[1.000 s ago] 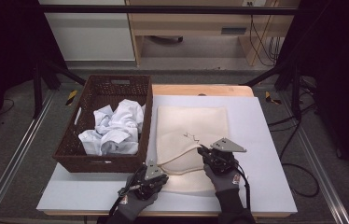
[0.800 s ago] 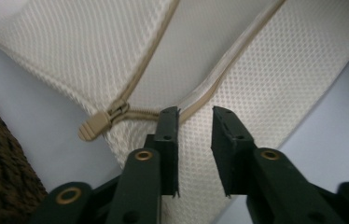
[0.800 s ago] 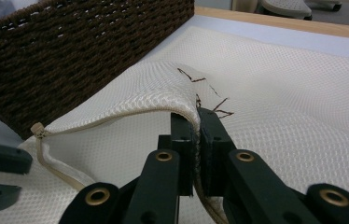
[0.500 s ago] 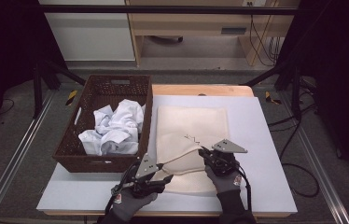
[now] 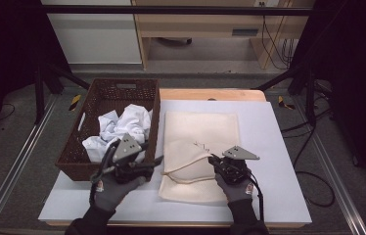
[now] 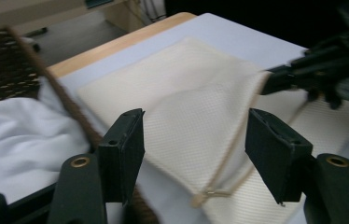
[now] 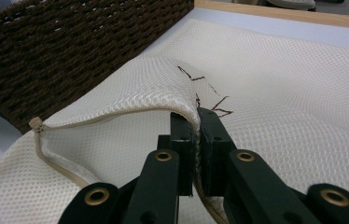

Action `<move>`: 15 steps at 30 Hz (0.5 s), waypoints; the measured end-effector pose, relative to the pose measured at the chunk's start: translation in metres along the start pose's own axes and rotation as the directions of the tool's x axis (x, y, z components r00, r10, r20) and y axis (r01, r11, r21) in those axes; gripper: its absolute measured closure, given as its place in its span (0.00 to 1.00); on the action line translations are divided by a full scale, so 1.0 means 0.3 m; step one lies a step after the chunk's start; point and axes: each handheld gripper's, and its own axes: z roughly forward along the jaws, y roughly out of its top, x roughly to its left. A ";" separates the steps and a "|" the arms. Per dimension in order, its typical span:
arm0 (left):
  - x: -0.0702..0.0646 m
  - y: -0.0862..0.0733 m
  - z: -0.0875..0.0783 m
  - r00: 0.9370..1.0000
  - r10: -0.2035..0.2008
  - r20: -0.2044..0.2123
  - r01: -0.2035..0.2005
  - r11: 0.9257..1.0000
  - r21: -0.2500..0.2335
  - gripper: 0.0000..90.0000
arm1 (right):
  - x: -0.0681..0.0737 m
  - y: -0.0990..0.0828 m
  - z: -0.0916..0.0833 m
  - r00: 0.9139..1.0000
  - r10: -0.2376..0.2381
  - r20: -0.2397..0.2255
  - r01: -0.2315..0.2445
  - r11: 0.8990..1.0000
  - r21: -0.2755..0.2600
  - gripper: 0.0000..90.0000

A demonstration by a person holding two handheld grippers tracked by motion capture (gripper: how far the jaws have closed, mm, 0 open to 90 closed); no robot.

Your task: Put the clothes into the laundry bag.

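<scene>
Mesh laundry bag [image 5: 201,147] lies flat on the white bench [image 5: 279,161] beside the wicker basket [image 5: 107,127]. Right claw [image 5: 216,161] pinches its zipper edge, lifting the mouth open; left claw [image 5: 154,161], jaws just opened and empty, hangs near the basket's white clothes [image 5: 122,127].

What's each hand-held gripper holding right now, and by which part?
The right hand-held gripper pinches the cream mesh bag by the upper edge of its open mouth, lifting that layer. The left hand-held gripper, jaws just opened, holds nothing.
</scene>
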 end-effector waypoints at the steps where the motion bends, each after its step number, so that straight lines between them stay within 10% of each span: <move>1: 0.024 0.009 -0.004 1.000 -0.003 -0.019 0.003 1.000 0.006 0.41 | 0.000 0.000 0.000 1.000 0.000 0.000 0.000 1.000 0.000 0.96; 15: 0.301 0.014 0.030 0.980 0.002 -0.198 0.024 0.992 0.127 0.28 | -0.003 -0.002 0.007 1.000 0.001 -0.002 -0.001 1.000 0.025 0.95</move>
